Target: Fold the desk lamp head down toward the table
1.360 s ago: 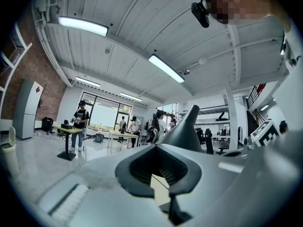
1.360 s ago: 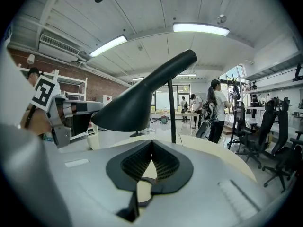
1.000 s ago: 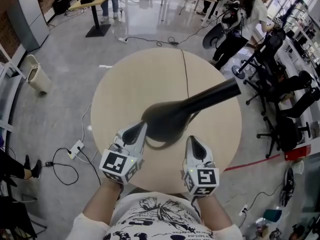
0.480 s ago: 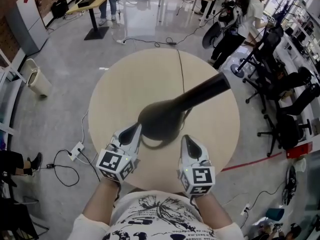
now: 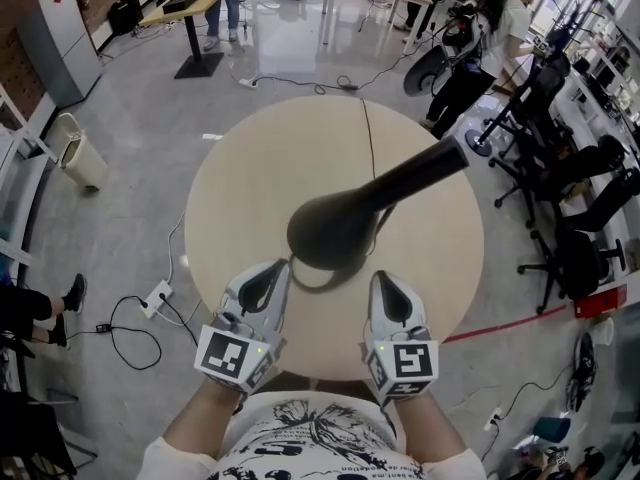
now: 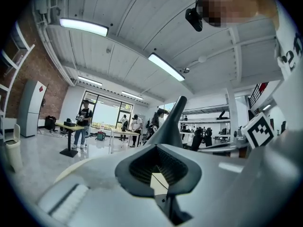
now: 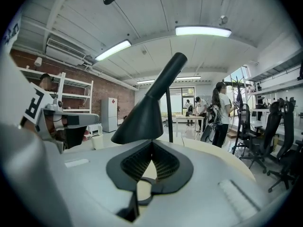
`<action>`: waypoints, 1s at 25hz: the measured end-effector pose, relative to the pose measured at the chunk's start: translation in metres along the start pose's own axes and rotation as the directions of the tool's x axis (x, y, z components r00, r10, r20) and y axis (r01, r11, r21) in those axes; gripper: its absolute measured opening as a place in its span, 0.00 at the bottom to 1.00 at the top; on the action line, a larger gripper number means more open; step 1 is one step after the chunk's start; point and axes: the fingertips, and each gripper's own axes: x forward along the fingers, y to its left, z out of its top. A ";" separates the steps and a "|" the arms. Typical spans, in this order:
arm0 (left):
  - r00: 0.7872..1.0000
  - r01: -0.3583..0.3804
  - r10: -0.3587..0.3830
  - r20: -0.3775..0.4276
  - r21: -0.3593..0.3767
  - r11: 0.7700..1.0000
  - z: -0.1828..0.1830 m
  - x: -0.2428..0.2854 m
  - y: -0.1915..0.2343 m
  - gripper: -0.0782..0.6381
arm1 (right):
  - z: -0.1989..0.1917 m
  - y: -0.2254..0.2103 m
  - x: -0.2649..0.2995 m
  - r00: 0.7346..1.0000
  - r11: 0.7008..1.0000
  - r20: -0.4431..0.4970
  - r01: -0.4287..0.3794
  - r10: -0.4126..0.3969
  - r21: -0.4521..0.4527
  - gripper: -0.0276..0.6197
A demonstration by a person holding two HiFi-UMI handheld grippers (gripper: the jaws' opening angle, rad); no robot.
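Note:
A black desk lamp stands on the round beige table (image 5: 250, 168). Its cone-shaped head (image 5: 335, 233) hangs over the table's near half, and its arm (image 5: 425, 173) slopes up to the right. My left gripper (image 5: 270, 278) sits just below and left of the head, shut and holding nothing. At the head's lower right is my right gripper (image 5: 387, 293), also shut and empty. Neither touches the lamp. The left gripper view has the lamp head (image 6: 173, 122) rising beyond the left gripper (image 6: 158, 150). In the right gripper view the lamp head (image 7: 142, 115) hangs above the right gripper (image 7: 151, 148).
A thin black cable (image 5: 368, 138) runs over the table's far half to the floor. Office chairs (image 5: 570, 218) and a person (image 5: 490, 38) stand at the right. A power strip (image 5: 155, 298) with cords lies on the floor at the left.
Both grippers have drawn back a little toward the table's near edge, away from the lamp head. The lamp's pose looks the same.

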 end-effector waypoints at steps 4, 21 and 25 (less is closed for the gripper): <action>1.000 -0.008 0.008 -0.005 0.004 1.000 -0.006 -0.027 -0.008 0.11 | 0.001 0.015 -0.017 0.999 0.999 0.045 0.011 -0.009 -0.039 0.06; 0.989 -0.149 0.149 -0.013 0.017 0.989 -0.038 -0.106 -0.124 0.11 | -0.028 -0.010 -0.146 0.992 0.991 0.037 -0.121 0.123 -0.062 0.06; 0.980 -0.198 0.198 0.030 -0.002 0.980 -0.040 -0.128 -0.172 0.11 | -0.035 -0.021 -0.190 0.985 0.982 0.044 -0.161 0.166 -0.095 0.06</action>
